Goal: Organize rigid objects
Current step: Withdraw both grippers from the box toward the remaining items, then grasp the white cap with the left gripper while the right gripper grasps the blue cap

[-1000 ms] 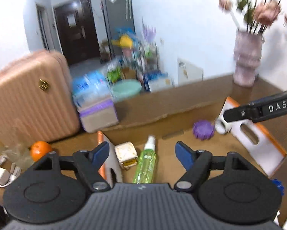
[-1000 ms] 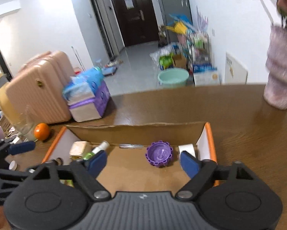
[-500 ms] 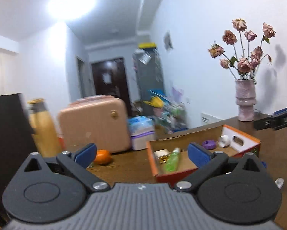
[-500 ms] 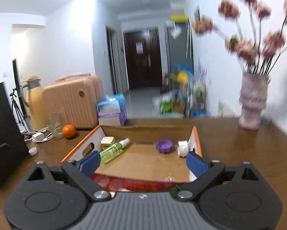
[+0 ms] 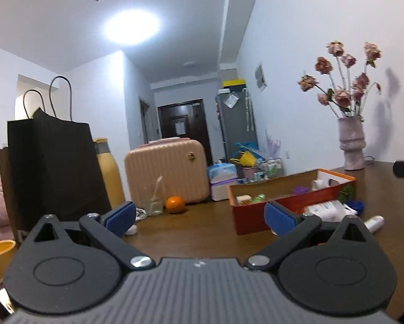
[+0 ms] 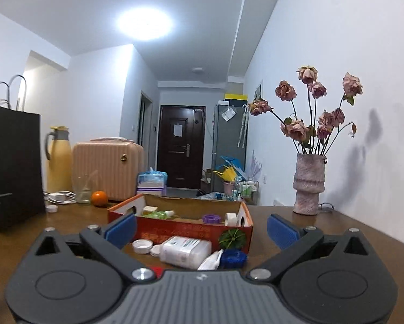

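1. Brown wooden table [image 6: 323, 232] fills the lower half of both views; a hallway with a dark door [image 6: 181, 145] is at the centre, and a vase [image 6: 309, 183] of dried roses stands at the right.
2. An orange box [image 6: 191, 232] sits at the centre of the right wrist view. Inside it lie a green bottle [image 6: 158, 213], a purple lid [image 6: 212, 218] and a white roll [image 6: 231, 219].
3. In front of the box, low in the frame, some things wait on the table: a white cap [image 6: 142, 246], a white bottle [image 6: 185, 251], a blue lid [image 6: 233, 259] and a small green pumpkin [image 6: 232, 239].
4. The left gripper [image 5: 199, 217] is released, with nothing between its blue pads. The right gripper [image 6: 200, 228] is also spread wide and empty.
5. I judge the task partly done: some objects are in the box, but at least four remain outside.
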Tool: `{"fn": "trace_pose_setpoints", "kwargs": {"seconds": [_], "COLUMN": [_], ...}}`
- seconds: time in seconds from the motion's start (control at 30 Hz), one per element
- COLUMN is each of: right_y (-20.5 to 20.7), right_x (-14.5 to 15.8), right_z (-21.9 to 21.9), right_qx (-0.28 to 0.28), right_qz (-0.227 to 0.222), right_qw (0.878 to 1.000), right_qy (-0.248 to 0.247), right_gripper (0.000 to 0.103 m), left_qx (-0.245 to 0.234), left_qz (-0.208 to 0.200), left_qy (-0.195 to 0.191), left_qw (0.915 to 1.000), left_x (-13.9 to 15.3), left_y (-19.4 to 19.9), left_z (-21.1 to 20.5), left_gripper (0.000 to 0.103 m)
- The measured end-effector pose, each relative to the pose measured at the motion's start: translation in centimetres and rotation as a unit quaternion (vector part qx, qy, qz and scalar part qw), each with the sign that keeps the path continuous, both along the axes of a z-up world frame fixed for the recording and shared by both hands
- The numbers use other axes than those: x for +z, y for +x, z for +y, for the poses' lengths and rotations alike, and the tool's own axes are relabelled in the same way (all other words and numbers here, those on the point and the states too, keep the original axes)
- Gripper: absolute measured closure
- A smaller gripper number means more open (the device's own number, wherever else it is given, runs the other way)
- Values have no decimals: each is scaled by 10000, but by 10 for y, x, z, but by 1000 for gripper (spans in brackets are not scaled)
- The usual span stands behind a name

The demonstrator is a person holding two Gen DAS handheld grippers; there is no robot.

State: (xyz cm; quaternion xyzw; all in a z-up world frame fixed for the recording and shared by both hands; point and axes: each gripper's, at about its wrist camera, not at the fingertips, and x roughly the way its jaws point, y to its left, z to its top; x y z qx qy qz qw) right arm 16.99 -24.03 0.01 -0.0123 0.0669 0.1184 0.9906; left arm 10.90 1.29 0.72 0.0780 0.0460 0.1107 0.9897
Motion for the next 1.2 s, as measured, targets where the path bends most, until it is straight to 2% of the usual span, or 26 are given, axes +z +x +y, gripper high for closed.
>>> {"fn": "trace_pose_setpoints", "kwargs": {"seconds": [0.17,0.27,0.33,0.4,0.47,0.57,0.63,0.7,0.77,0.83,0.87,0.93,1.0,1.1,1.2], "right_y": [-14,-12,-7,6,21,47,69,100,128,152,163,183,202,227,244], "right_x": [-18,-22,-26,-32,-37,-41,-40,-40,-41,-42,-42,-44,-48,-57,-70], "right_z": [0,-4,-10,-16,-19,-20,-21,-21,-20,-18,-17,-17,-18,-18,-17], "right_qx": [-419,-473,-523,-405,-257,-193,-198,-116,-48,-16,0,-12,57,178,345], "right_qz": [365,365,440,691,926,1069,1185,1423,1552,1621,1647,1703,1786,1999,2270], "right_qw": [9985,9981,9977,9966,9950,9940,9928,9895,9864,9832,9816,9772,9727,9666,9599], "right_qy": [-15,-173,-39,167,263,130,3,-229,-547,-833,-970,-1271,-1480,-1593,-1610], "right_gripper": [0,0,0,2,12,15,15,15,16,18,19,19,19,26,32], "left_qx": [-326,-520,-565,-550,-410,-450,-882,-820,-1132,-1681,-1760,-1588,-1702,-1948,-2058], "left_qz": [470,621,660,791,1050,1272,1549,1868,2077,2490,2627,2736,2872,3006,2978], "left_qy": [-389,-397,-363,-321,-255,-400,-616,-559,-417,-317,-266,-254,-389,-546,-659], "left_qw": [9976,9959,9956,9948,9933,9900,9821,9774,9707,9533,9483,9483,9418,9321,9298], "left_x": [-17,-22,-24,-27,-30,-27,-26,-26,-32,-43,-48,-57,-62,-71,-75], "left_y": [6,12,20,36,60,96,134,173,212,246,259,277,290,301,307], "left_z": [-4,-11,-14,-17,-20,-14,-8,-8,-10,-12,-12,-11,-8,-8,-7], "left_gripper": [0,0,0,0,0,0,0,0,3,5,8,20,28,33,34]}}
